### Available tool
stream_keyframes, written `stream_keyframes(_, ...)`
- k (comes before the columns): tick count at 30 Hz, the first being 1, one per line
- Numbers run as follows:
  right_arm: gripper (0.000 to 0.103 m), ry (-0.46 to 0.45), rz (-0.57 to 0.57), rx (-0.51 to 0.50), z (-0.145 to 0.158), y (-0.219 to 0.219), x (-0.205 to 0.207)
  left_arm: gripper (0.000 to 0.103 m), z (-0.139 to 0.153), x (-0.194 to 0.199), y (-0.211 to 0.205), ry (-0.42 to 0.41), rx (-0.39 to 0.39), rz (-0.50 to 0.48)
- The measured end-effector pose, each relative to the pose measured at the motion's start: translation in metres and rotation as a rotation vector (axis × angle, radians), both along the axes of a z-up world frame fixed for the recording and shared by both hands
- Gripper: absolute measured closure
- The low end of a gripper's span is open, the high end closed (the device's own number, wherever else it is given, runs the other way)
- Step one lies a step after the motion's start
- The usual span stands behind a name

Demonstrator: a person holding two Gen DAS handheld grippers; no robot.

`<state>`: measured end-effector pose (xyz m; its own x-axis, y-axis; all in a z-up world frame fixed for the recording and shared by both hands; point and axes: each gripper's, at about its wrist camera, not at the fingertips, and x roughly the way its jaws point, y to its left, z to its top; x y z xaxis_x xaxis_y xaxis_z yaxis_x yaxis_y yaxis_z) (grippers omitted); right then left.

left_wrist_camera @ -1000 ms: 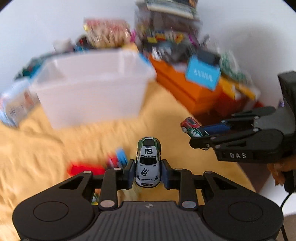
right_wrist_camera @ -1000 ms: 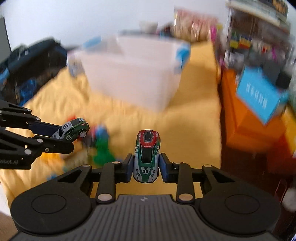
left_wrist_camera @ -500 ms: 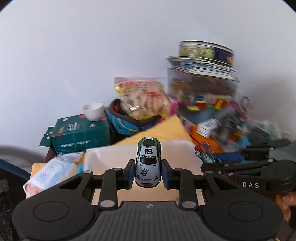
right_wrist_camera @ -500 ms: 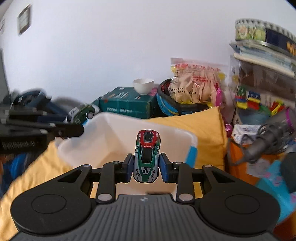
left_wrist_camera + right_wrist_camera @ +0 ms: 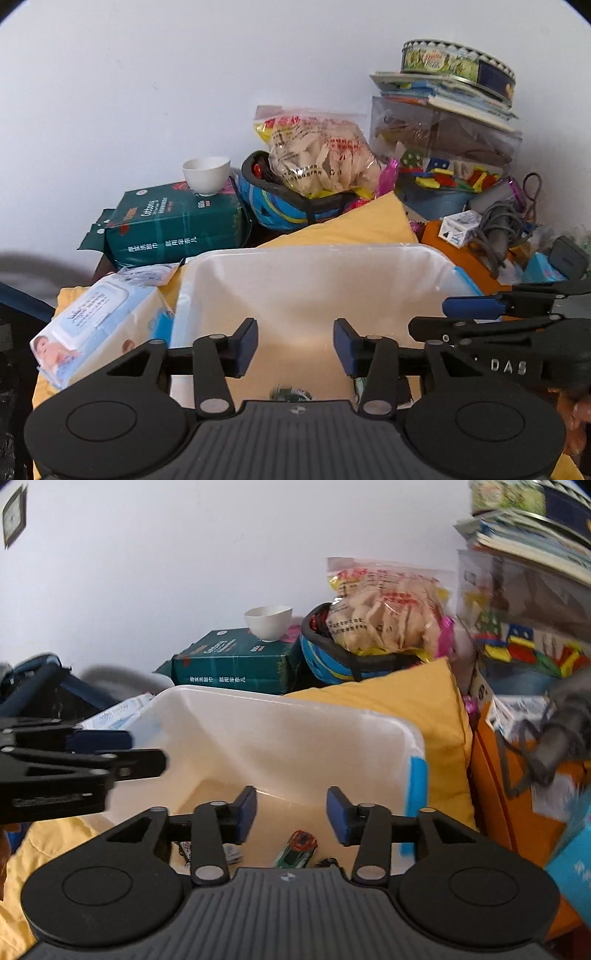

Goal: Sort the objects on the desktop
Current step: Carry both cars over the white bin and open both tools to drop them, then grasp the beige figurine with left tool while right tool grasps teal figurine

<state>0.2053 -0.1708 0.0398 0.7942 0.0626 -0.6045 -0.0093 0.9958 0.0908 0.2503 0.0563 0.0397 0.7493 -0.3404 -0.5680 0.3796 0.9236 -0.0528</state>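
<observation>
Both claws hang over the white plastic bin [image 5: 303, 273], side by side.

Left gripper [image 5: 295, 345]: released. Its jaws have just been opening and nothing is between the blue pads. Directly below and slightly behind the gap, on the bin floor, a green-and-white toy car [image 5: 290, 393] shows only as a sliver above the claw body; number not readable.

Right gripper [image 5: 291, 819]: released as well, jaws just been opening, gap empty. Below the gap, a little toward its right finger, the red-and-green toy car [image 5: 297, 851] lies on the bin floor, nose pointing away and to the right. Small dark items beside it, too hidden to identify.

Ahead of both claws, beyond the bin's far rim: yellow cloth [image 5: 362, 225], green tissue pack [image 5: 177, 229] with a white cup [image 5: 206, 175] on top, and a snack bag [image 5: 321, 155]. Wet-wipes pack [image 5: 96, 332] lies left of the left claw, touching the bin wall.
</observation>
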Motion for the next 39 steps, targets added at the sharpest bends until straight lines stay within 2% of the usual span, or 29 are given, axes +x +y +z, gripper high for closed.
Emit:
stream_keyframes(1,0.054,-0.001,0.001,0.018,-0.001,-0.003,-0.004,0.042,0.001,-0.005,0.003,-0.004,-0.009,0.001)
stream_keyframes(4,0.053,-0.013,0.027,0.037,0.002,-0.007,-0.021,0.035,0.006,-0.029,0.012,-0.022,-0.026,0.013)
stream_keyframes(6,0.048,-0.035,0.051,-0.002,0.006,-0.006,-0.038,0.034,0.007,-0.049,0.017,-0.031,-0.014,0.026)
stream_keyframes(8,0.038,-0.054,0.085,-0.053,0.007,-0.002,-0.055,0.030,0.005,-0.068,0.018,-0.018,0.026,0.050)
stream_keyframes(11,0.028,-0.040,0.154,-0.129,0.000,0.005,-0.083,0.028,-0.008,-0.090,0.019,0.041,0.053,0.058)
stream_keyframes(13,0.027,-0.003,0.187,-0.161,-0.012,0.008,-0.099,0.028,-0.023,-0.103,0.021,0.096,0.042,0.045)
stream_keyframes(16,0.027,0.086,0.215,-0.146,-0.035,0.009,-0.118,0.028,-0.052,-0.123,0.017,0.183,0.083,0.033)
stream_keyframes(20,0.032,0.175,0.256,-0.134,-0.058,0.015,-0.141,0.028,-0.080,-0.151,0.011,0.275,0.110,-0.020)
stream_keyframes(22,0.035,0.189,0.276,-0.143,-0.063,0.020,-0.152,0.028,-0.087,-0.164,0.008,0.289,0.128,-0.039)
stream_keyframes(24,0.046,0.204,0.301,-0.101,-0.067,0.022,-0.160,0.028,-0.091,-0.175,0.006,0.294,0.129,-0.057)
stream_keyframes(25,0.056,0.230,0.322,-0.055,-0.069,0.022,-0.162,0.028,-0.093,-0.181,0.006,0.302,0.123,-0.072)
stream_keyframes(26,0.059,0.252,0.336,-0.023,-0.073,0.022,-0.164,0.028,-0.094,-0.184,0.005,0.309,0.116,-0.081)
stream_keyframes(29,0.061,0.278,0.363,-0.034,-0.079,0.032,-0.168,0.028,-0.095,-0.190,0.003,0.324,0.102,-0.096)
stream_keyframes(35,0.062,0.272,0.427,-0.044,-0.077,0.050,-0.177,0.028,-0.101,-0.203,0.004,0.342,0.115,-0.101)
stream_keyframes(39,0.063,0.296,0.399,-0.078,-0.079,0.051,-0.173,0.029,-0.100,-0.206,0.010,0.351,0.084,-0.097)
